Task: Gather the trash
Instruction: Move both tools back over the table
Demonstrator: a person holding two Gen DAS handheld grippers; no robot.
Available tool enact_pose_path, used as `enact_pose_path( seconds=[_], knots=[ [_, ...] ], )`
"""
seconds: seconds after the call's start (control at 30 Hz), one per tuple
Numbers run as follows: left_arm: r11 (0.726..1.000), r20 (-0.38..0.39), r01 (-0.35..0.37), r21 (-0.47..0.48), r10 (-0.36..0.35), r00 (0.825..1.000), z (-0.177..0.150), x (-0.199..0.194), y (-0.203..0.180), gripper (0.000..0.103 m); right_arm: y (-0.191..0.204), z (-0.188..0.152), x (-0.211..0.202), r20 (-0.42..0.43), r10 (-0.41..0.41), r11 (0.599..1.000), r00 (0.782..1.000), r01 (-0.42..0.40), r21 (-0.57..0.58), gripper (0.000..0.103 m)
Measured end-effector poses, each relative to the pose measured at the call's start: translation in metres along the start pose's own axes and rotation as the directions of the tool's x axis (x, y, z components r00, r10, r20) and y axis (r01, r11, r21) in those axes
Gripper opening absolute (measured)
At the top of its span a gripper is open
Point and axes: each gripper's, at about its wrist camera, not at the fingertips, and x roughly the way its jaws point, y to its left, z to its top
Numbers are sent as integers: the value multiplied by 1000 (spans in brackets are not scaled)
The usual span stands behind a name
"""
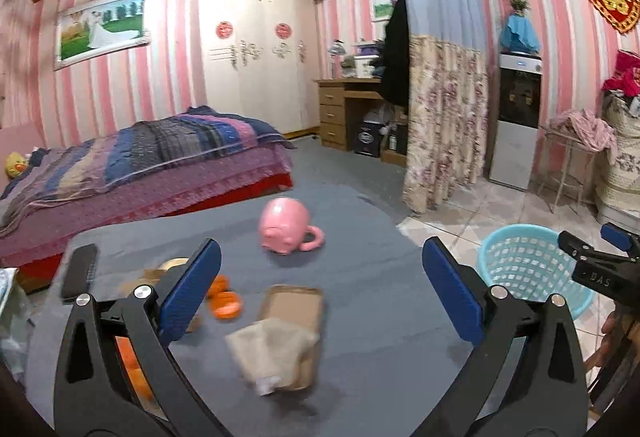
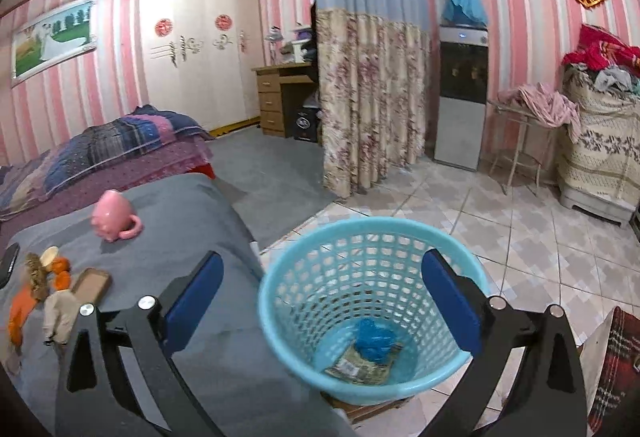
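Left wrist view, near to far: left gripper (image 1: 320, 289) spread wide, nothing between its blue pads, hanging over a grey-covered table (image 1: 380, 317). Just beyond the pads, a crumpled beige wrapper (image 1: 272, 351) lying across a shallow cardboard tray (image 1: 296, 307). Left of that, orange peel (image 1: 224, 301) in pieces, partly hidden behind the left finger. Further on, a pink pig-shaped mug (image 1: 286, 225) tipped on its side, well apart from the litter. At the left table edge, a dark phone (image 1: 80, 271). At the right edge of the frame, the tip of the right gripper (image 1: 592, 257) over a light blue basket (image 1: 528, 265) on the tiled floor. Beyond the table, a bed (image 1: 140, 165) with a striped purple-and-blue cover.

Right wrist view, near to far: right gripper (image 2: 322, 297) spread wide, empty, hanging above the basket (image 2: 372, 237). At the basket's bottom, a crumpled blue bag (image 2: 376, 343) resting on a flat printed packet (image 2: 360, 367). Off to the left on the table, the wrapper (image 2: 60, 311), tray (image 2: 94, 283) and peel (image 2: 60, 273) close together, the mug (image 2: 112, 219) beyond them.
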Motion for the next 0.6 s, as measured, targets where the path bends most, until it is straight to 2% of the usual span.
enact_pose_path(
  seconds=[0.23, 0.33, 0.6],
  knots=[
    [997, 0, -62, -47, 62, 998, -8, -30, 68, 97, 54, -16, -30, 1, 54, 998, 999, -54, 14, 97],
    [994, -11, -72, -80, 71, 997, -14, -40, 96, 97, 81, -28, -40, -4, 84, 996, 996, -84, -15, 97],
    [990, -47, -116, -85, 112, 993, -36, -48, 145, 97, 139, -54, -64, 6, 112, 986, 994, -111, -125, 97]
  ],
)
